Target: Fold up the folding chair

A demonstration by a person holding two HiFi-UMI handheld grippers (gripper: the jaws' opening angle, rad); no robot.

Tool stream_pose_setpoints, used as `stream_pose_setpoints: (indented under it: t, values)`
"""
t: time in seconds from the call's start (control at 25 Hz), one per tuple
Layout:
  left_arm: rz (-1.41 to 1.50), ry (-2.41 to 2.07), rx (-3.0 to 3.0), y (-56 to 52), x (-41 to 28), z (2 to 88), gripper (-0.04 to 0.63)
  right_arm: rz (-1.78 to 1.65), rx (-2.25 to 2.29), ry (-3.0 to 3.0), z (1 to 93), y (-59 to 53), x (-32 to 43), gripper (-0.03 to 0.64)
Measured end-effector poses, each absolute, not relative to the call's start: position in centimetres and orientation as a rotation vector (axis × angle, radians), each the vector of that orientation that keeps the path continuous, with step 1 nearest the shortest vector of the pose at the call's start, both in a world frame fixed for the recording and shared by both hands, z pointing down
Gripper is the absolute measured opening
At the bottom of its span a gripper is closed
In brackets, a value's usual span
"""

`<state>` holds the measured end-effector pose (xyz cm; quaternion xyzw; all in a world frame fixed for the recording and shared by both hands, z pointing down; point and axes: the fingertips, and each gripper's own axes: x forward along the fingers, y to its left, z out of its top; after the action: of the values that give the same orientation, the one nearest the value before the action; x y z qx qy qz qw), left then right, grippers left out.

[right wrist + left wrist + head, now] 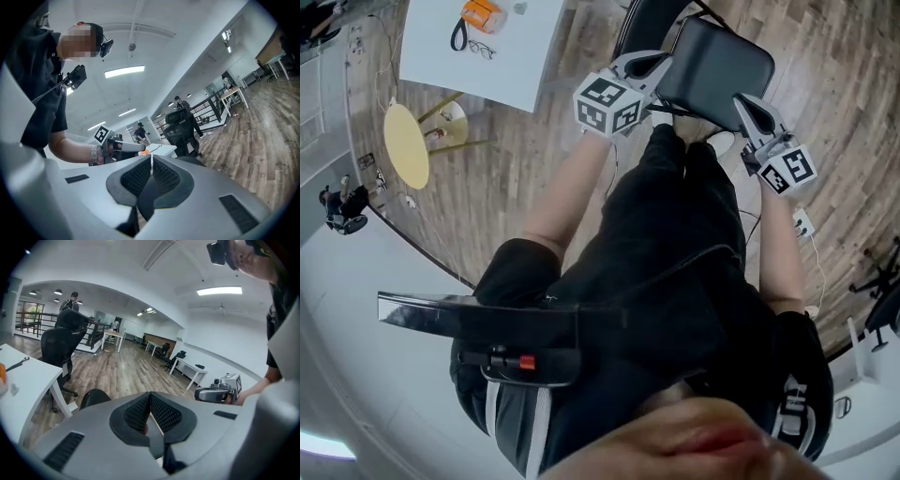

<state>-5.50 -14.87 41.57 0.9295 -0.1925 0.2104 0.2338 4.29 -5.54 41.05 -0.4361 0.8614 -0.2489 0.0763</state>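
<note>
A white table (pixel 511 70) stands to your left front, with an orange thing (pixel 481 14) and a pair of glasses (pixel 483 49) on it. A yellow round stool (pixel 405 145) sits near its corner. A black office chair (pixel 58 341) stands by the table, well apart from your hands. On your right a power strip (pixel 803 223) and its cable lie on the wood floor (pixel 520 164), close to your right arm. Other people are far off across the room.

Nothing stands between your grippers and the chair (pixel 717 61). The floor is bare between the table and the chair, and beyond the chair.

The chair is right ahead of your feet. Its black padded seat has rounded corners and faces up at you; dark frame parts show behind it. You cannot tell from here how far it is folded.

Your left gripper (pixel 666 61) is at the seat's left edge and your right gripper (pixel 739 99) at its near right corner. The jaws of both are pressed together with nothing between them.
</note>
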Motion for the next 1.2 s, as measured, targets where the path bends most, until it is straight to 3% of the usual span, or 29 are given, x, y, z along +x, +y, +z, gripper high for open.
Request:
stream_pose_setpoints:
  t: [0.12, 0.32, 0.52, 1.0, 1.2]
  values:
    - [0.643, -0.57, 2.52, -18.1, -7.5, 44.5, 0.026, -0.795, -1.326, 2.554, 45.3, -6.3, 4.6, 0.009]
    - [0.743, -0.67, 2.46, -22.4, -11.7, 48.2, 0.158, -0.878, -1.373, 2.518, 52.7, -6.6, 6.1, 0.009]
    - [0.824, -0.717, 2.374, -25.1, -13.9, 52.5, 0.244, -0.988, -1.522, 2.419, 61.0, -5.3, 10.9, 0.024]
    - [1.088, -0.419, 2.196, -25.7, -12.4, 60.4, 0.265, -1.384, -1.576, 2.245, 78.8, 0.4, 17.0, 0.17]
    - [1.13, -0.37, 2.129, -25.6, -12.1, 61.8, 0.264, -1.459, -1.59, 2.159, 83.2, 2.0, 18.7, 0.179]
